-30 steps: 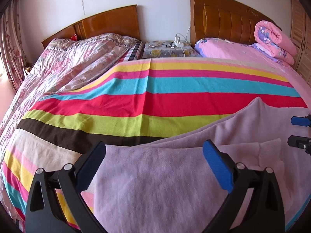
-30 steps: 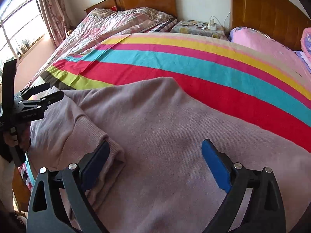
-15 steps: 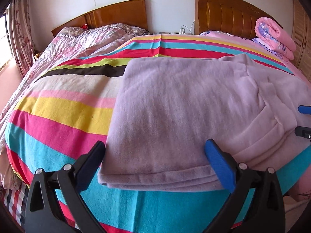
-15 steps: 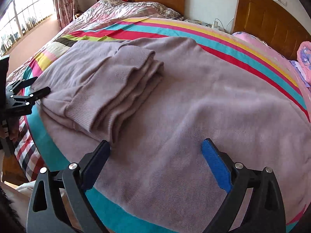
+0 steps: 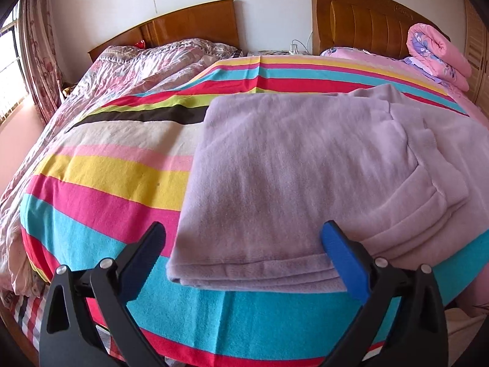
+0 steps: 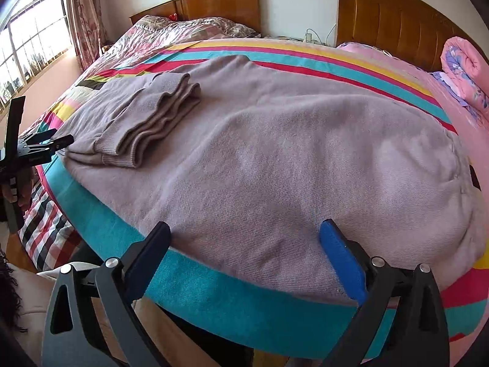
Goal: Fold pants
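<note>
Lilac pants (image 5: 290, 168) lie folded over on a striped blanket (image 5: 107, 183) that covers the bed. In the right wrist view the pants (image 6: 305, 159) spread wide, with the ribbed leg cuffs (image 6: 152, 122) stacked on top at the left. My left gripper (image 5: 244, 241) is open, back at the bed's near edge, just short of the pants' folded edge. The right gripper (image 6: 244, 244) is also open, off the near edge, with nothing between its fingers. At the far left of that view a hand (image 6: 15, 189) holds the left gripper (image 6: 45, 146).
A rolled pink flowered quilt (image 5: 437, 52) sits at the right by the wooden headboard (image 5: 366, 21). A second bed with a shiny floral cover (image 5: 137, 70) adjoins on the left. A window (image 6: 27, 52) and curtain are at far left. A checked sheet (image 6: 45, 223) hangs below the blanket.
Both grippers have drawn back from above the pants to the bed's near edge. The pants now lie flat with the cuffs folded over, and nothing is held.
</note>
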A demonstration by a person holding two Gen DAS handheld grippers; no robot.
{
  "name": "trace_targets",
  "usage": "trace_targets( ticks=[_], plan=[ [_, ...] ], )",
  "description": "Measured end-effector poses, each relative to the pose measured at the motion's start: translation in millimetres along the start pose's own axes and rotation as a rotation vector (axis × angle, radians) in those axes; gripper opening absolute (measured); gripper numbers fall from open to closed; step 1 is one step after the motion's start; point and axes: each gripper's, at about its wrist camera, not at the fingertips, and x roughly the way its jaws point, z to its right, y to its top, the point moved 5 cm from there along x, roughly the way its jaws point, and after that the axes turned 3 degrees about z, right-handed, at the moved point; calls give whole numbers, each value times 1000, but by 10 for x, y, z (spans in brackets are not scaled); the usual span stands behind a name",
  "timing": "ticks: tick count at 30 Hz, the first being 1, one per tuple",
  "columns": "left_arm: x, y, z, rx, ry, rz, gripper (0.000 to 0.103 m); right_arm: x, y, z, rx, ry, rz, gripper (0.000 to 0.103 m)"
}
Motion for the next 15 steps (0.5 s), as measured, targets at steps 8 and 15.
trace_targets(
  ticks=[8,15],
  plan=[
    [-27,924,786,124,-133,94,102,128,636,482,55,-63,56,95],
    [763,1020,1178,204,-66,-18,101,753,882,571,-24,-60,-103,95]
  ],
)
